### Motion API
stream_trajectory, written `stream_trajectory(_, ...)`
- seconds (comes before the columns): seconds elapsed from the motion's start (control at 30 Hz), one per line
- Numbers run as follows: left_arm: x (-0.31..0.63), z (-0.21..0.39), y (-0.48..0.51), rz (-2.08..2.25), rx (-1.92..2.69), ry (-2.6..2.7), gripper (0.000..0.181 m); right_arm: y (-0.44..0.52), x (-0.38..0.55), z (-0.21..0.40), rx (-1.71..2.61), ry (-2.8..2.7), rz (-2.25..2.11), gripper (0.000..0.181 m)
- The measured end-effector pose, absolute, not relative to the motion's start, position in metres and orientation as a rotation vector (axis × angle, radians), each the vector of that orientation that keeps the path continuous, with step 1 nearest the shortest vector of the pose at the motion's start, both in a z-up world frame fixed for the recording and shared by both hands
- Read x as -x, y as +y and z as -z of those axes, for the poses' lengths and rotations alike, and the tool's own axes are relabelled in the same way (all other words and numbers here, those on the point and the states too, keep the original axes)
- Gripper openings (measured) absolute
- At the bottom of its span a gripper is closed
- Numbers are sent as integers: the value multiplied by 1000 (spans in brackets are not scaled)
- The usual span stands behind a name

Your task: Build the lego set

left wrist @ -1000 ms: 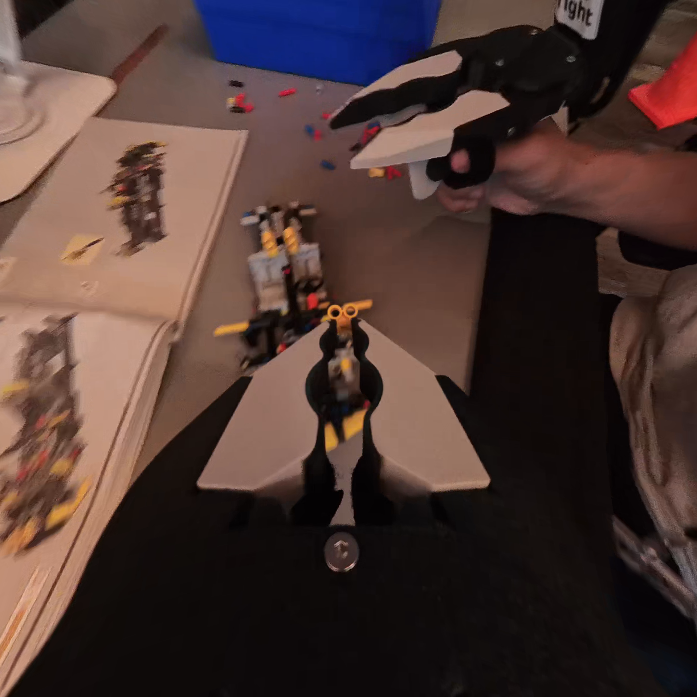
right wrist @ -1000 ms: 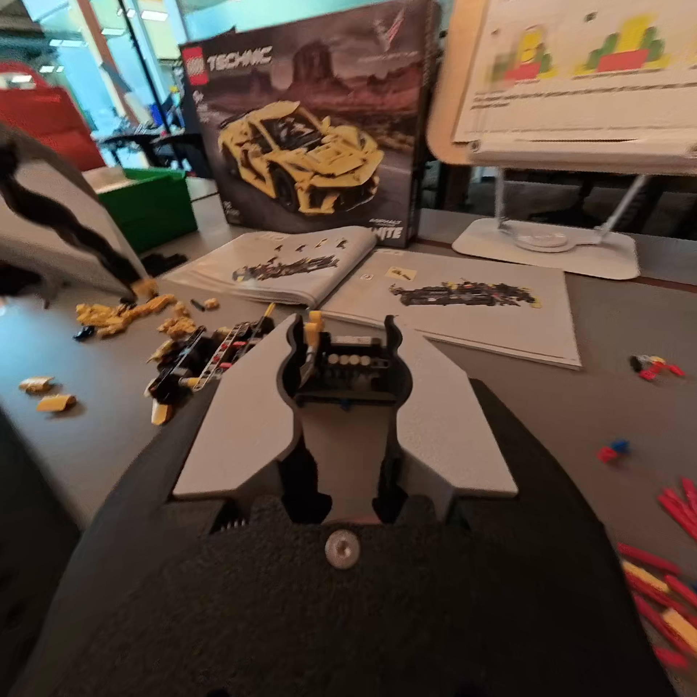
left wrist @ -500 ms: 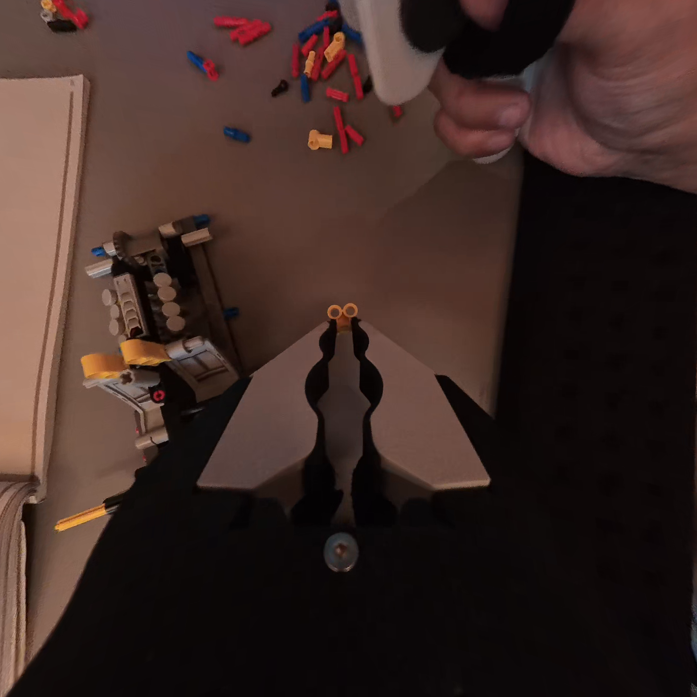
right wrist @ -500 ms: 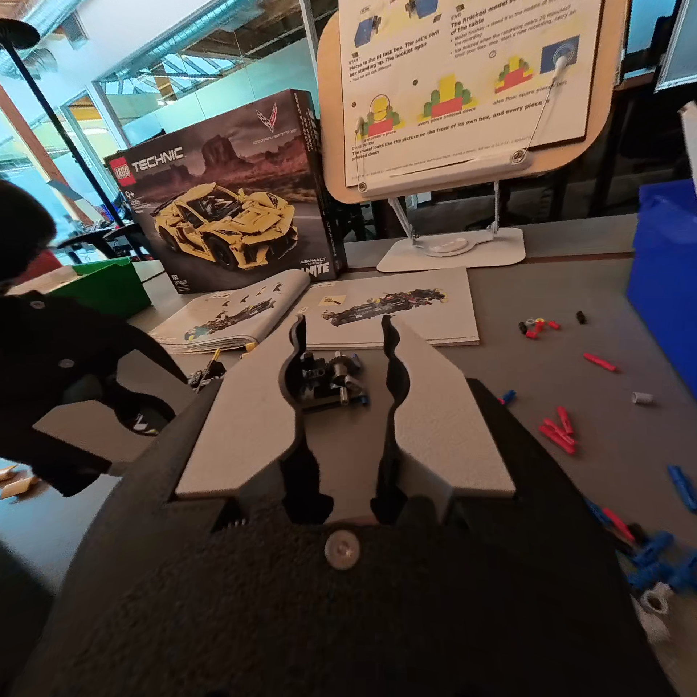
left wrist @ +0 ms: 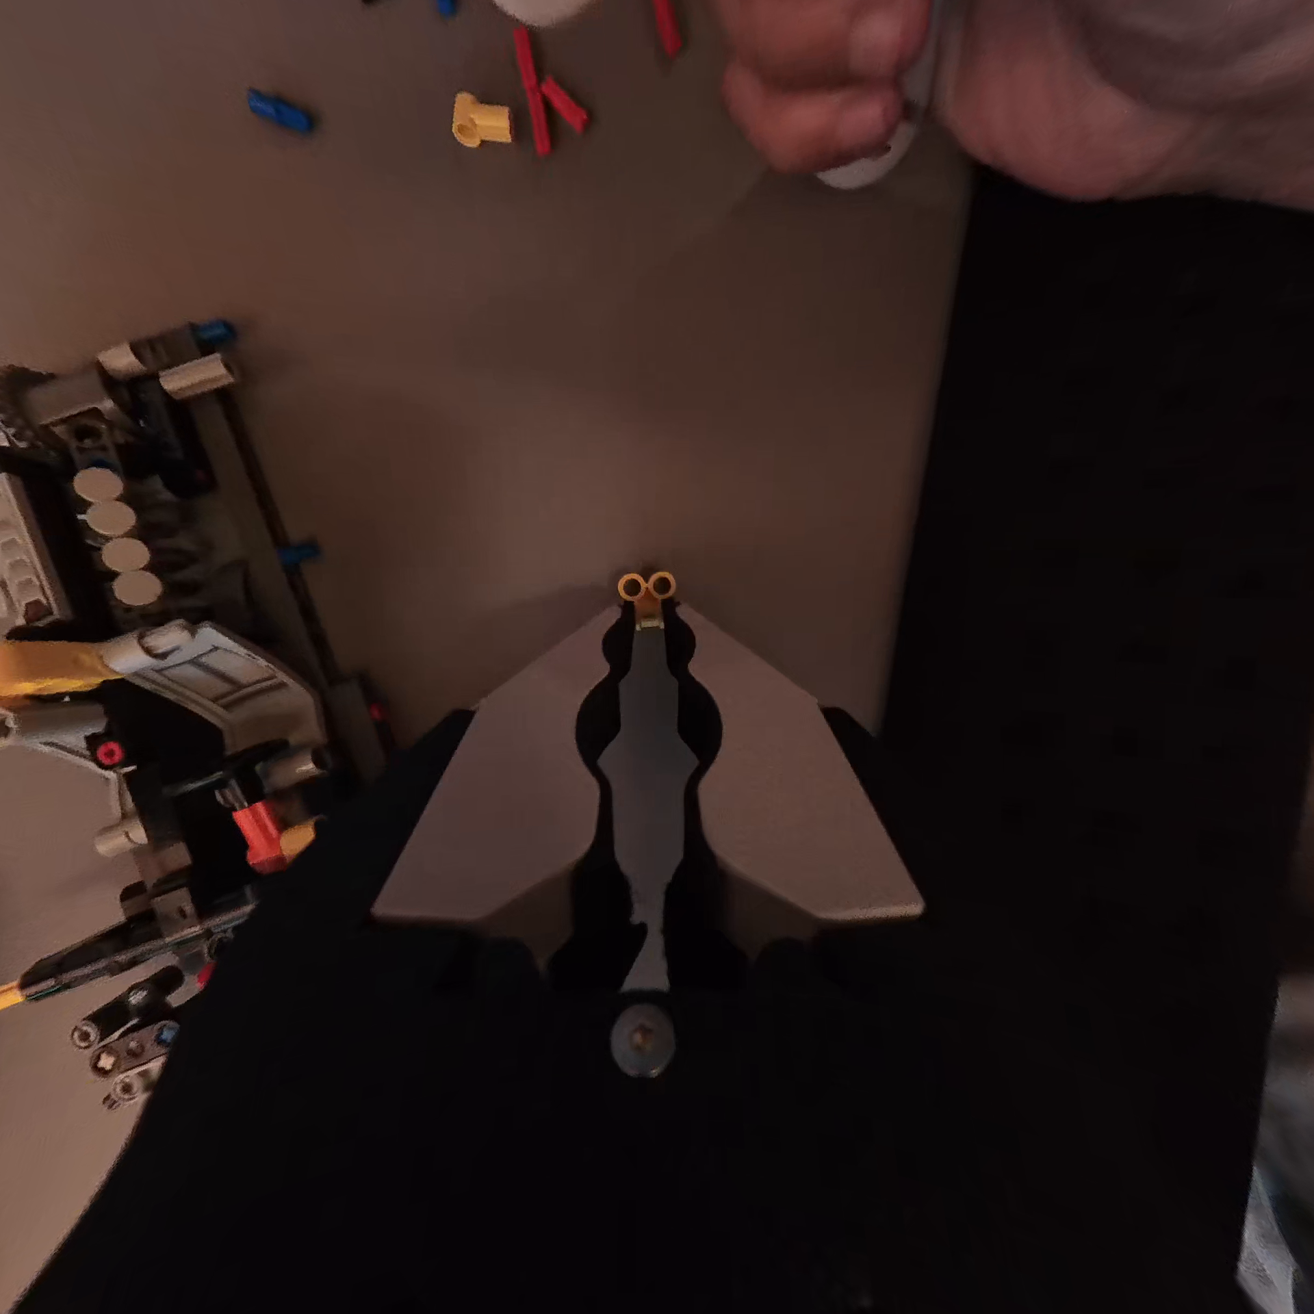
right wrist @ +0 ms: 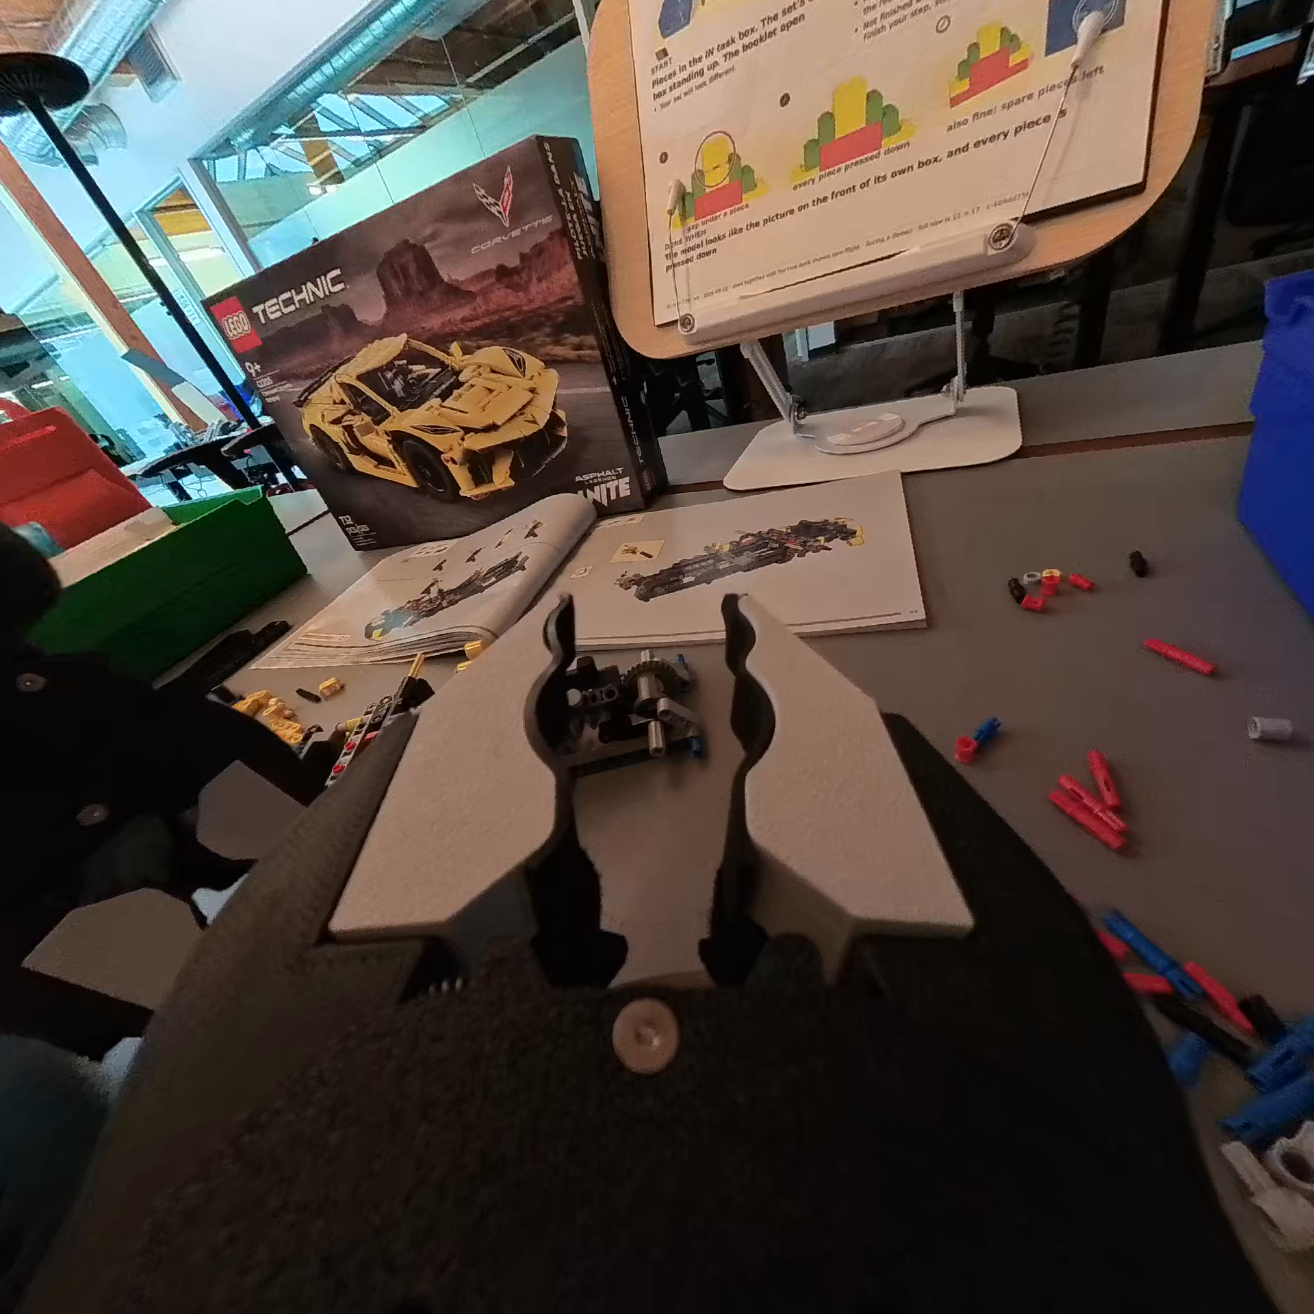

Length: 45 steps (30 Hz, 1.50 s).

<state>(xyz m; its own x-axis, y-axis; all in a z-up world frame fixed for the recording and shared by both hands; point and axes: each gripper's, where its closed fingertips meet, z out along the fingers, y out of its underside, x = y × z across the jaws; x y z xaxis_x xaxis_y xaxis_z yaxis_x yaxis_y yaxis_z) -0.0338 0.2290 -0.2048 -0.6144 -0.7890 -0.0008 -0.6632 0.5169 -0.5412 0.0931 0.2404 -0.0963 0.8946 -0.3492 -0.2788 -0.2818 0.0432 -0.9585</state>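
My left gripper [left wrist: 647, 604] points down at the grey table and is shut on a small yellow connector piece [left wrist: 645, 587] with two round holes, held at its tips. The part-built black and grey chassis [left wrist: 156, 640] lies on the table at the left edge of the left wrist view. In the right wrist view my right gripper [right wrist: 647, 611] is open and empty, and the chassis end with a grey gear [right wrist: 633, 704] shows between its fingers, farther off on the table. The left gripper's black body [right wrist: 92, 782] shows at the left edge.
Loose red, blue and yellow pins [left wrist: 526, 107] lie at the far side; more red and blue pins [right wrist: 1088, 796] lie to the right. An open instruction booklet [right wrist: 640, 569], the set's box [right wrist: 441, 370], a sign stand [right wrist: 874, 441], a green bin [right wrist: 163, 569] and a blue bin [right wrist: 1280, 426] stand behind. A hand [left wrist: 924, 85] holds the right gripper. One gripper's finger ends stand about 15 cm off the other's.
My left gripper has swung right and tipped down over the table with the yellow piece still held; the chassis slid to the view's left edge. My right gripper has tilted up and opened wider.
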Motion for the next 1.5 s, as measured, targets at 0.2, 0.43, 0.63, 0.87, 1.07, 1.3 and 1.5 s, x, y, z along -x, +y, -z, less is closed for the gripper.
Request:
stream_trajectory(0.2, 35, 205, 229, 758, 1185, 2504, 10, 235, -95, 106, 1650, 487, 108, 42)
stream_trajectory(0.43, 28, 162, 243, 1057, 1188, 2265, 35, 168, -143, 133, 1933, 532, 282, 37)
stream_trajectory(0.63, 11, 87, 326, 1383, 1159, 1726, 37, 136, -144, 163, 2101, 539, 200, 33)
stream_trajectory(0.87, 10, 81, 400, 1390, 1279, 1438, 37, 103, -160, 175, 2203, 560, 359, 29)
stream_trajectory(1.07, 19, 92, 427, 1313, 1376, 1397, 36, 89, -172, 186, 2206, 647, 332, 27)
stream_trajectory(1.3, 14, 105, 419, 1259, 1372, 1462, 36, 98, -177, 196, 2187, 680, 291, 23)
stream_trajectory(1.5, 12, 107, 418, 1258, 1378, 1476, 36, 99, -177, 198, 2214, 646, 318, 22)
